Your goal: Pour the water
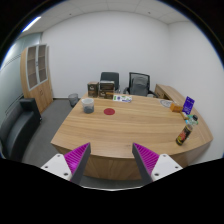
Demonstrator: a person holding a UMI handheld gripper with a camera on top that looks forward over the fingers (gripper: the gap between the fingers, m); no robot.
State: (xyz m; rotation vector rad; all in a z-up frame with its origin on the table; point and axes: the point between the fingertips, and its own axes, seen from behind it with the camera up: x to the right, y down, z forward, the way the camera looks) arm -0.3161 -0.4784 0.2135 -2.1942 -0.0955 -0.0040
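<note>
Magenta pads (78, 157) framed the gripper (112, 160), spread wide and holding nothing above the table (120, 135). Far across it stood a jar-like container (88, 104), possibly the water vessel, well apart. Closing in level and centred seemed wise.

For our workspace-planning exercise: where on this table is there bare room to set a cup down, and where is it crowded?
The table is bare just ahead of the open gripper and up to the red disc. Crowded: beyond, around the dark container, and beside the bottles.
</note>
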